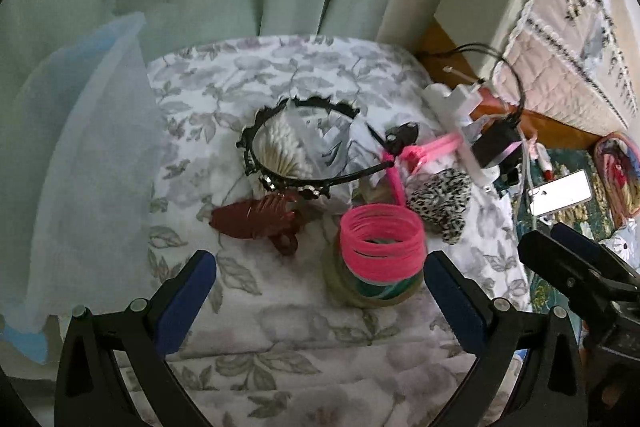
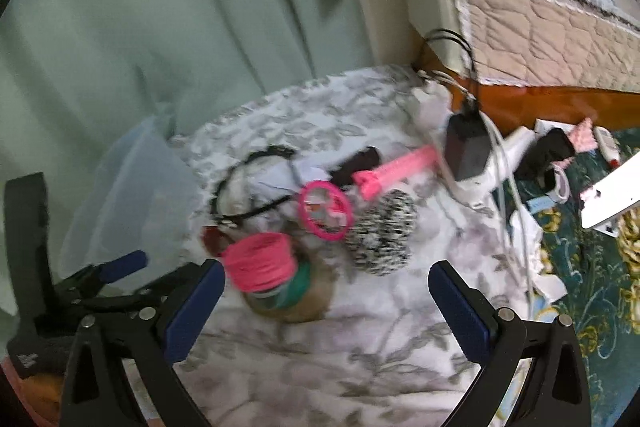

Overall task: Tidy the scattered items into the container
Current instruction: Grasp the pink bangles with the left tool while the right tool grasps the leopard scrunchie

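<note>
Your left hand-held gripper (image 1: 320, 291) is spread wide and holds nothing; its blue fingers (image 1: 184, 301) hang over the flowered cloth (image 1: 280, 327). Just in front of it, between the two fingers and a little toward the right one, stands the stack of pink bands (image 1: 382, 241) on green ones. Ahead and to the left of this stack lies the dark red hair clip (image 1: 256, 219). Further ahead lies the black headband (image 1: 296, 147), which goes around a bundle of cotton swabs (image 1: 278, 151). To the right of the stack lies the spotted scrunchie (image 1: 440, 201), and beyond it a pink comb (image 1: 424, 151). At the far left stands a pale blue bag (image 1: 88, 155), open at the top; I cannot tell if it is the container.

Your right hand-held gripper (image 2: 326, 301) is spread wide too and is empty. The stack of pink bands (image 2: 258, 261) is just ahead of its left finger, and the scrunchie (image 2: 380, 233) lies ahead in the middle. A pink ring (image 2: 325, 209) lies a little further. This picture is blurred, so small details are not clear. The left hand-held gripper (image 2: 120, 267) shows at its left edge.
</note>
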